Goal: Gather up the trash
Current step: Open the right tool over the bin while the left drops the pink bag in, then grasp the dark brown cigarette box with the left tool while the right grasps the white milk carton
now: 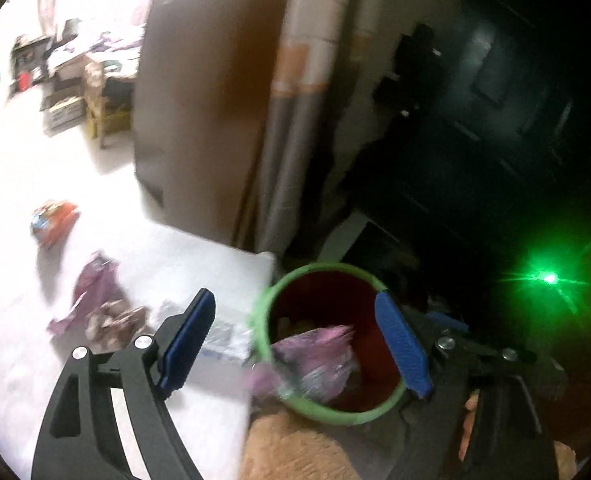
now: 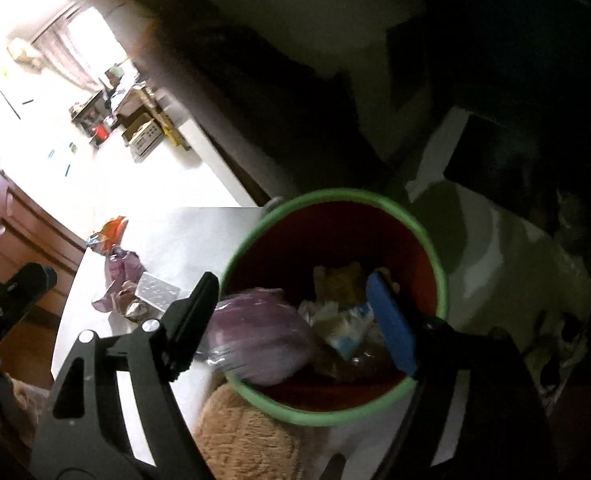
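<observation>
A red bin with a green rim (image 1: pixel 327 416) (image 2: pixel 335 416) stands beside a white table (image 1: pixel 199 256) (image 2: pixel 191 232). A purple wrapper (image 1: pixel 319 360) (image 2: pixel 263 340) lies at the bin's near rim, with other wrappers inside (image 2: pixel 347 328). My left gripper (image 1: pixel 299 344) is open above the bin and table edge, touching nothing. My right gripper (image 2: pixel 295 320) is open above the bin, empty. On the table lie an orange wrapper (image 1: pixel 53 220) (image 2: pixel 109 236), purple wrappers (image 1: pixel 95 292) (image 2: pixel 121 276), a brown crumpled wrapper (image 1: pixel 115 320) and a silvery packet (image 2: pixel 157 292).
A tan fuzzy object (image 1: pixel 295 448) (image 2: pixel 247 436) lies in front of the bin. A brown door (image 1: pixel 207 100) and a pillar (image 1: pixel 295 120) stand behind the table. A green light (image 1: pixel 549 278) glows in the dark area at right. Boxes (image 1: pixel 67 108) clutter the far room.
</observation>
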